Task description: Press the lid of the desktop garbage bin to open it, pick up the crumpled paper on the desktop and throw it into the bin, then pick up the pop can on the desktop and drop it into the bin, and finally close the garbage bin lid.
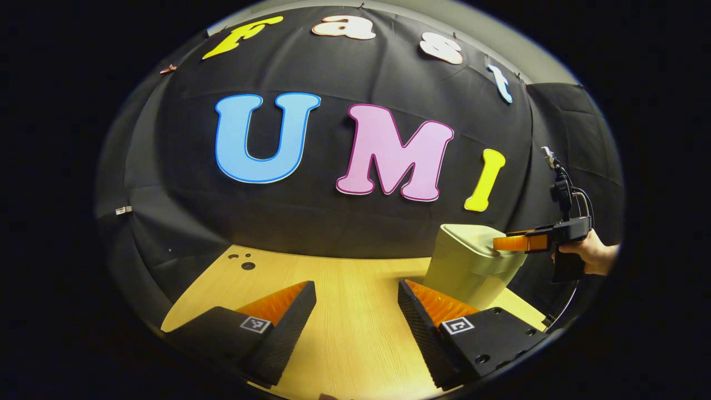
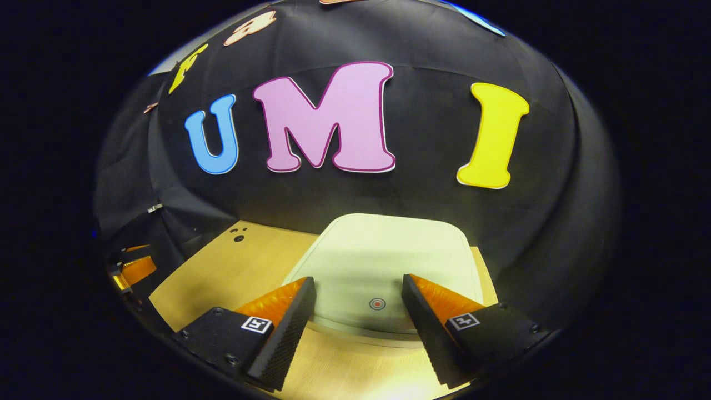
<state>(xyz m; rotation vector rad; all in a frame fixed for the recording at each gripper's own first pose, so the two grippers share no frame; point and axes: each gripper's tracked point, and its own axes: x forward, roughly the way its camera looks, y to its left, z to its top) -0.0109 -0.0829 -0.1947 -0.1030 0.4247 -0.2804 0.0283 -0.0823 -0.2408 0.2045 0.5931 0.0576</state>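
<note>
The lid (image 2: 389,261) is closed; no step is judged complete. The right gripper (image 2: 358,300), fingers spread, is held over it; the left gripper (image 1: 355,303) is spread, grasping nothing.

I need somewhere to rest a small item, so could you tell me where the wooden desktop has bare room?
The light wooden desktop lies bare from the small holes near the black cloth wall across to the pale green lidded bin. It is crowded at the bin corner, where the right gripper and the hand hover at the bin's lid.
</note>
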